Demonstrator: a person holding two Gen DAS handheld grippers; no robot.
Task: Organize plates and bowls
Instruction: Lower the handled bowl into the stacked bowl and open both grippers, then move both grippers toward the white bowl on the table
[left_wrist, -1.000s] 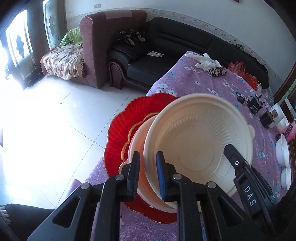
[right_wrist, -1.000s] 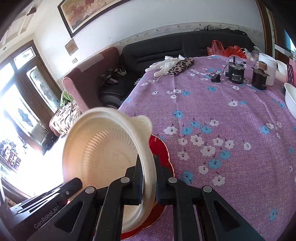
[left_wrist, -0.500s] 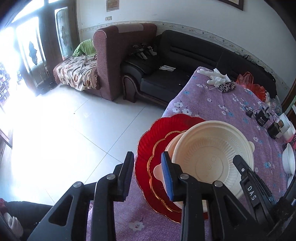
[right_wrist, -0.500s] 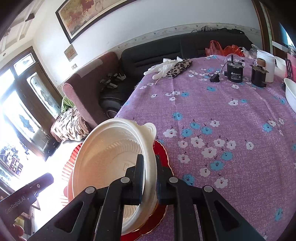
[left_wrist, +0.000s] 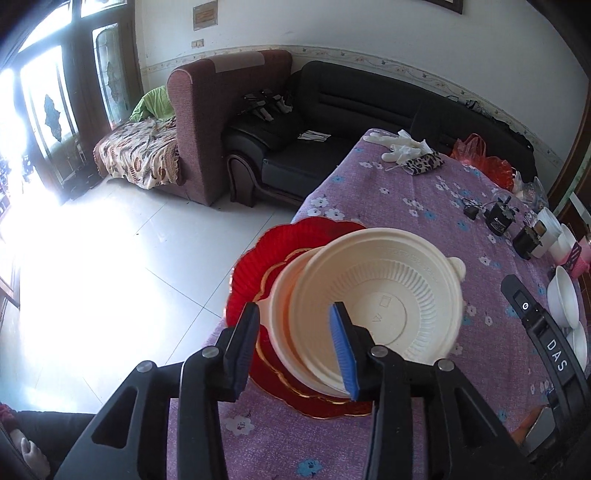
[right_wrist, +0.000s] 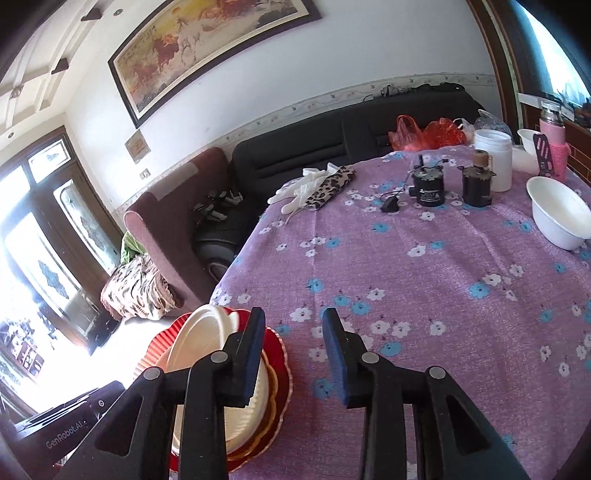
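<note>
Both sets of jaws have just been opening and have let go of the cream bowls they pinched a second ago: the left gripper (left_wrist: 295, 347) now stands partly open above the near rim of the cream bowl (left_wrist: 376, 306) with no pad pressing on it, and the right gripper (right_wrist: 295, 354) is partly open with only tablecloth between its jaws, the bowl lying to its left. That top bowl sits nested, a little off-centre, in a second cream bowl (left_wrist: 280, 295), and the pair rests on the red plate (left_wrist: 258, 254) at the near left corner of the table (right_wrist: 443, 295). Neither bowl holds anything. This stacking step looks finished, and the release is in hand. Further right, a white bowl (right_wrist: 557, 218) stands alone and empty near the table's right edge, with two more white bowls (left_wrist: 563, 299) showing in the left wrist view. Judging by the task, the next move calls for reaching across to one of these and bringing it to the pile, gripping its rim without tipping it.
</note>
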